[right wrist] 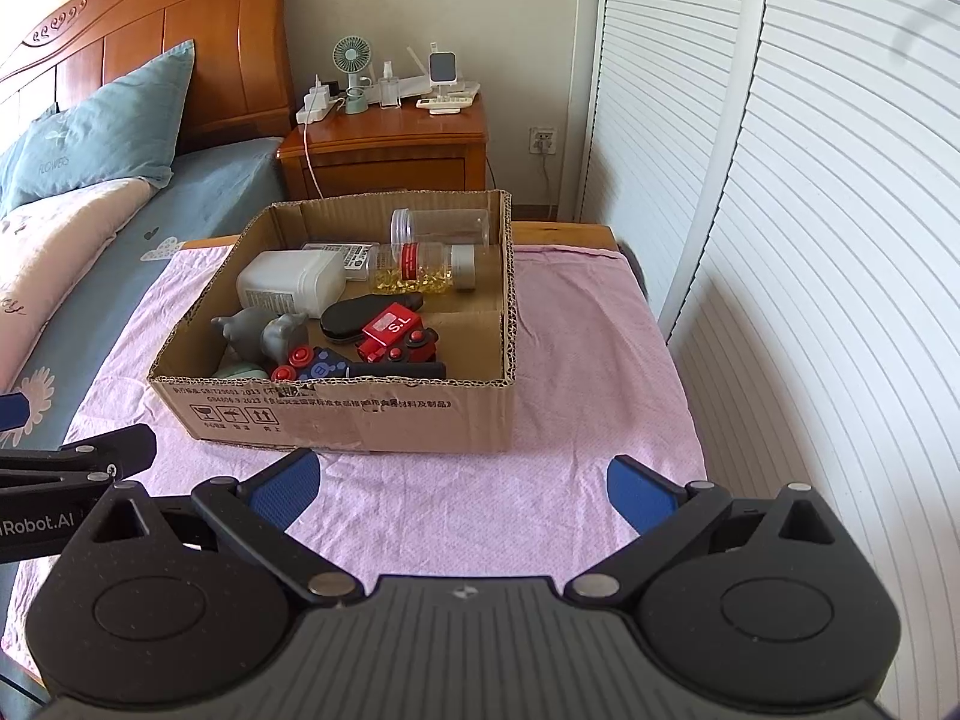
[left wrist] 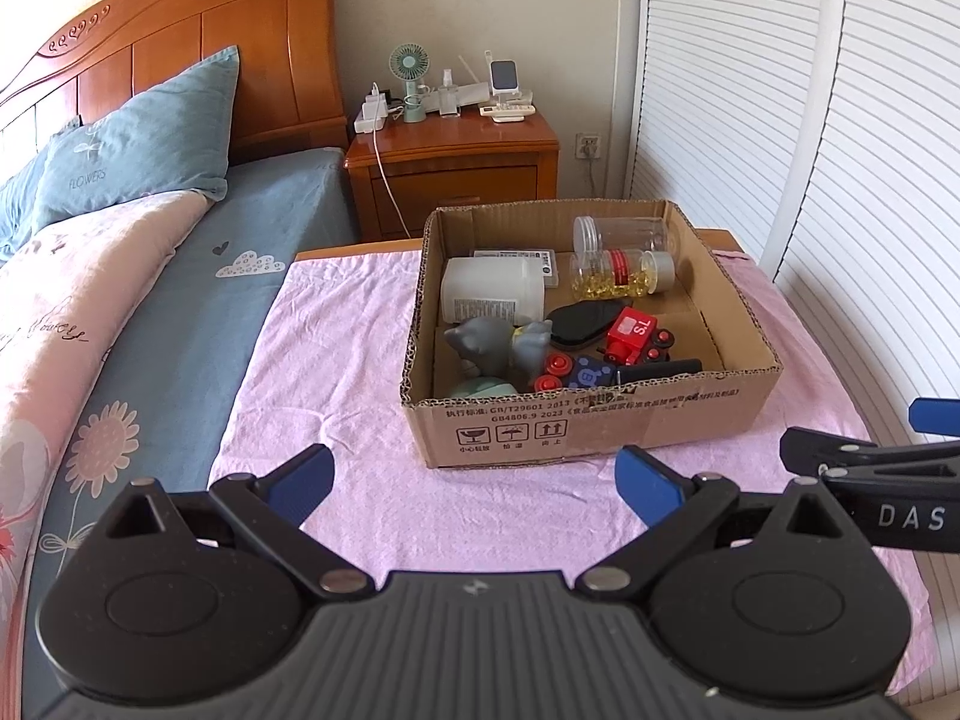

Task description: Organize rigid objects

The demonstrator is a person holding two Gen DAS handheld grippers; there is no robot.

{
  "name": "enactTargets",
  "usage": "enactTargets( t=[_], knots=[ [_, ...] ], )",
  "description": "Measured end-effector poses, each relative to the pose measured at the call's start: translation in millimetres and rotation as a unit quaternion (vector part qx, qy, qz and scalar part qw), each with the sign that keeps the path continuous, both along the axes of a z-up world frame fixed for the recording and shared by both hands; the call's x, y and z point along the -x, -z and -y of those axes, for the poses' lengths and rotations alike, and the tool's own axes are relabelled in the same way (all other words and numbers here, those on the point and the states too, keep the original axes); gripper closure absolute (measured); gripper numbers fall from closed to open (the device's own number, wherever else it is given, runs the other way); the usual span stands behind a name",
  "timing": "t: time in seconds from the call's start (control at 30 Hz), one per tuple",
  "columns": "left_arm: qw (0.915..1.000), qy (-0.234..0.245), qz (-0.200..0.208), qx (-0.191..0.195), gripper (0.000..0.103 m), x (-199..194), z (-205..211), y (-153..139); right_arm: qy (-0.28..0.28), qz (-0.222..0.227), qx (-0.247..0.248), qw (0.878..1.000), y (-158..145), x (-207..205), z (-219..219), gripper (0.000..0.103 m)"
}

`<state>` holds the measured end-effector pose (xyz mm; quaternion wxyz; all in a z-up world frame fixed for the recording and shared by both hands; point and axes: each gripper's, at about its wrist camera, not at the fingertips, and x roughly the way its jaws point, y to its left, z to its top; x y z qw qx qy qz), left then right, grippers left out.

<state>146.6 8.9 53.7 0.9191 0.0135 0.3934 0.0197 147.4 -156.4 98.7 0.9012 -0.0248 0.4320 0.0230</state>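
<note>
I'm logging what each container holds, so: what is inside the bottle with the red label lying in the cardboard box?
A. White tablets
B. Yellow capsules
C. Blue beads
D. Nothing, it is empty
B: through the clear wall of the red-labelled bottle, lying on its side in the cardboard box, a heap of yellow translucent capsules shows; the clear jar behind it looks empty.

A wooden table (right wrist: 570, 234) stands beside the bed, its top covered almost wholly by a wrinkled pink cloth (left wrist: 336, 360); bare wood shows only along the far edge. One open cardboard box (left wrist: 600, 426) sits directly on the cloth, toward the far half of the table.
</note>
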Motion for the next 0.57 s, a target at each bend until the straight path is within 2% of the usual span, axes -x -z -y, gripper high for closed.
enactTargets(
  t=[0.57],
  knots=[
    [1.0,0.001,-0.001,0.0,0.004,1.4,3.5,-0.9,-0.001,0.003,-0.002,1.0,-1.4,2.5,1.7,0.0]
  ],
)
